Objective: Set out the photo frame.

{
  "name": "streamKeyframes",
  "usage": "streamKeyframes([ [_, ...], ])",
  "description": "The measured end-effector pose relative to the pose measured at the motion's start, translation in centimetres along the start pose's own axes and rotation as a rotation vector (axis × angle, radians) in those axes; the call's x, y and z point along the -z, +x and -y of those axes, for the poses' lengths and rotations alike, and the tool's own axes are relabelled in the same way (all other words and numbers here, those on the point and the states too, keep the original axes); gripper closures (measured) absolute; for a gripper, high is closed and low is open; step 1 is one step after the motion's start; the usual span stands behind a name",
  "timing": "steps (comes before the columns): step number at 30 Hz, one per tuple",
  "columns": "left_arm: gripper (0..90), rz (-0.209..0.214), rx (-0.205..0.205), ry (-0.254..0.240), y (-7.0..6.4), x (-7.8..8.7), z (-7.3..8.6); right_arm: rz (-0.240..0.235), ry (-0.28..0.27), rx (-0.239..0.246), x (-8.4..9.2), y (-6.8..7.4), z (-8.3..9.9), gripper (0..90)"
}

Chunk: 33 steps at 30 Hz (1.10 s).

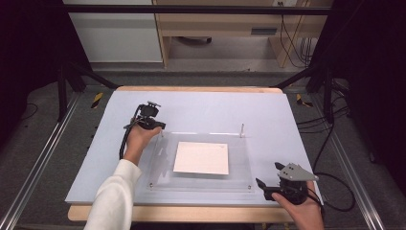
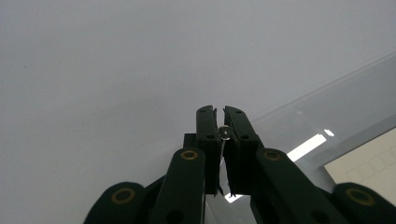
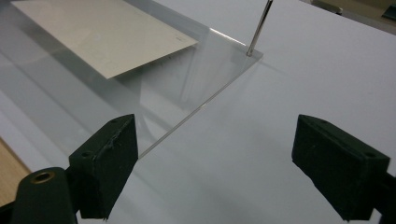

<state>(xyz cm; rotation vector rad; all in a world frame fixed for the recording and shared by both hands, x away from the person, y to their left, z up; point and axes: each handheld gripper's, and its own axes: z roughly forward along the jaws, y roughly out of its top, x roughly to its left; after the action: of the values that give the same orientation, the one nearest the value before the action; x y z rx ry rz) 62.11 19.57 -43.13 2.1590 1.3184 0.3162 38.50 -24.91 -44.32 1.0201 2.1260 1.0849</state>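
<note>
The left gripper (image 1: 160,128) sits at the far left corner of the clear acrylic plate (image 1: 239,163), its jaws clamped tight on a thin metal pin (image 2: 225,133) whose small round head shows between the pads in the left gripper view. The right gripper (image 1: 268,175) rests near the plate's near right corner with its jaws spread wide and nothing between them. A white sheet (image 1: 201,157) lies in the middle of the plate on the pale blue table (image 1: 201,108), and 1 more upright pin (image 1: 242,130) stands at the plate's far right corner.
</note>
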Motion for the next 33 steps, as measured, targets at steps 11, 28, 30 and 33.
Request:
streamKeyframes([
  [11, 84.5, 0.001, 0.007, 0.006, 0.1, -0.1, -0.2, -0.075, 0.012, 0.142, 0.2, 2.6, 0.5, 20.6],
  [28, 84.4, 0.016, 0.005, 0.013, 0.4, -0.2, -0.2, -0.073, 0.068, 0.327, -2.7, 3.8, 1.0, 23.6],
  [30, 84.4, 0.019, 0.003, 0.014, 0.4, -0.2, -0.2, -0.063, 0.064, 0.347, -3.1, 4.0, 0.9, 24.6],
  [33, 84.4, 0.02, 0.002, 0.012, 0.5, -0.2, -0.2, -0.052, 0.055, 0.373, -3.5, 4.2, 0.8, 27.6],
])
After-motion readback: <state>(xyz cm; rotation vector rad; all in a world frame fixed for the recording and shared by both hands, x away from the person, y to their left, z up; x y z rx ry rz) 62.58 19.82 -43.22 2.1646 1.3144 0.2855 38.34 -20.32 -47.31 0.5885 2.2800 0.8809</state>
